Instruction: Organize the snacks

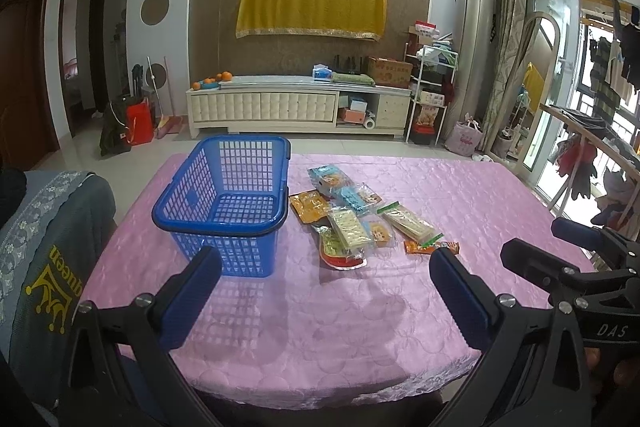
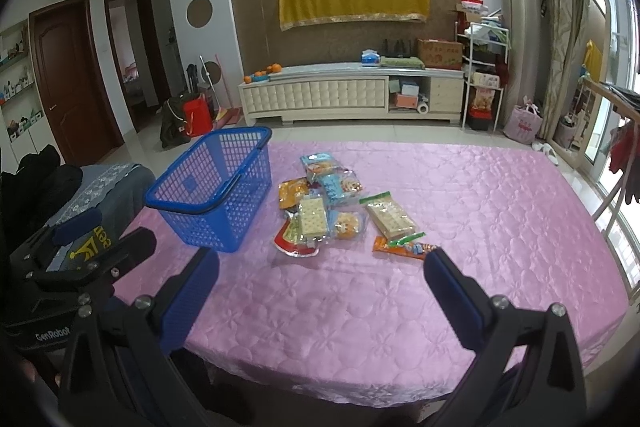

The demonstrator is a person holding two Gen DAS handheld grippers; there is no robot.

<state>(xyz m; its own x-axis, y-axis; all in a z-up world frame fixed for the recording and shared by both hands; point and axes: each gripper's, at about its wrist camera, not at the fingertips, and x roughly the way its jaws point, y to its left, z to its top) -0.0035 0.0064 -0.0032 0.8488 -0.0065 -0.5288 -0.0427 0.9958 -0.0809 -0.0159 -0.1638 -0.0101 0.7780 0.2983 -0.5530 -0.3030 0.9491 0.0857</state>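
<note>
An empty blue plastic basket (image 1: 224, 203) (image 2: 216, 193) stands on the pink-clothed table (image 1: 460, 195) (image 2: 480, 211), left of a pile of several snack packets (image 1: 352, 219) (image 2: 328, 207). A small orange packet (image 1: 432, 247) (image 2: 404, 247) lies nearest, at the pile's right. My left gripper (image 1: 324, 267) is open and empty above the table's near edge, in front of basket and pile. My right gripper (image 2: 320, 267) is open and empty beside it. The right gripper also shows in the left wrist view (image 1: 568, 247), the left gripper in the right wrist view (image 2: 92, 235).
A chair with a grey cover (image 1: 44, 247) (image 2: 96, 195) stands at the table's left. Beyond the table are a white TV cabinet (image 1: 296, 107) (image 2: 352, 95), a shelf rack (image 1: 428, 95) and a drying rack (image 1: 592, 147) at the right.
</note>
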